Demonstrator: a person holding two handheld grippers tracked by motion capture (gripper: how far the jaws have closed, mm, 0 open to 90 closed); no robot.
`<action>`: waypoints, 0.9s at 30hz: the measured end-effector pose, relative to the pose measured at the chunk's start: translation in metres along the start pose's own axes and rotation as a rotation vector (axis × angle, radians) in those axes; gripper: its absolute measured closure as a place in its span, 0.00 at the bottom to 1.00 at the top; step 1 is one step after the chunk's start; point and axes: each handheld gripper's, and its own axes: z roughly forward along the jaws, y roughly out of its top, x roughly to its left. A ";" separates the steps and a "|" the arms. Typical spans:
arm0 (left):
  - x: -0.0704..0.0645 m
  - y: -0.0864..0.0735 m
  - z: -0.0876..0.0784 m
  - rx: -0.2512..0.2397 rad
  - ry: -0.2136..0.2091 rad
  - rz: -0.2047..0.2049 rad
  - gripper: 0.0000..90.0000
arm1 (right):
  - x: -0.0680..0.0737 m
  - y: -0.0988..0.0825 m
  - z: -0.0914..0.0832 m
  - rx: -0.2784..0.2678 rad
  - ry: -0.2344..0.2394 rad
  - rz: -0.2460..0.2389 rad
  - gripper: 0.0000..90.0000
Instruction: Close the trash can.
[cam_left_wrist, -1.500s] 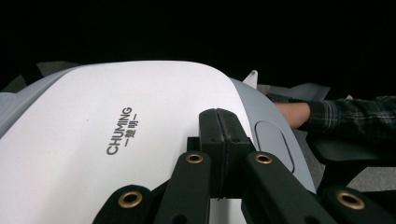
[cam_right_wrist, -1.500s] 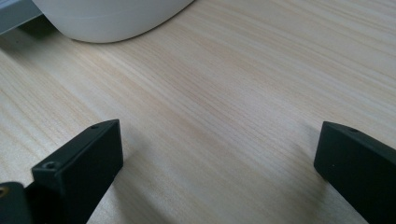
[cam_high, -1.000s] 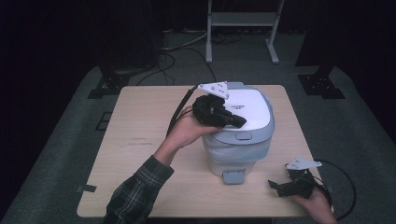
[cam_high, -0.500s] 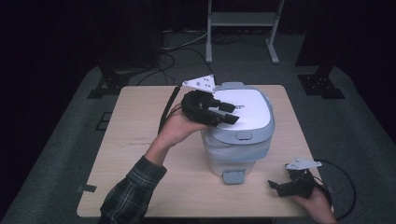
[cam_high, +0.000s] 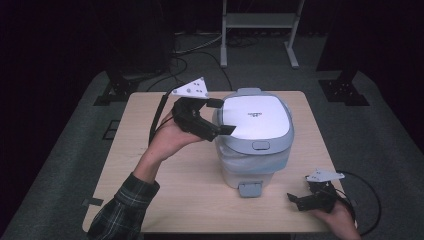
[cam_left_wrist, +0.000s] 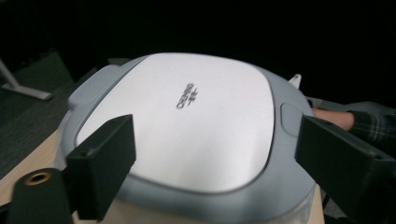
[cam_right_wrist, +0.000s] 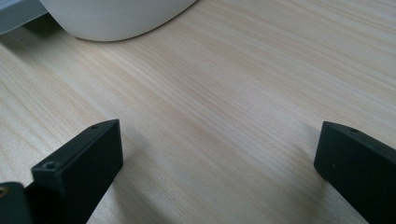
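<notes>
Nearest the person, the right gripper (cam_high: 309, 200) is resting released on the table (cam_high: 170, 195), in front of the rice cooker (cam_high: 255, 135). The cooker is sitting mid-table, its lid (cam_left_wrist: 187, 116) down. Beside its left edge, the left gripper (cam_high: 220, 117) has just been opening, grasping nothing; the closing looks done.

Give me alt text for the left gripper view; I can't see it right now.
A closed white-and-grey cooker lid sits just beyond the left tongs, whose two black jaws stand wide apart and hold nothing. A grey latch button shows on the lid's rim at right, with a plaid sleeve behind it.
</notes>
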 end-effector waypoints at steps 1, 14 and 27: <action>0.000 0.000 0.000 0.000 0.000 0.000 0.10 | 0.000 0.000 0.000 0.000 0.000 0.000 0.00; 0.000 -0.044 -0.029 0.018 0.112 -0.034 0.02 | 0.000 0.000 0.000 0.000 0.000 0.001 0.00; -0.005 -0.104 -0.043 0.020 0.191 -0.101 0.00 | 0.000 0.000 0.000 0.000 -0.001 0.000 0.00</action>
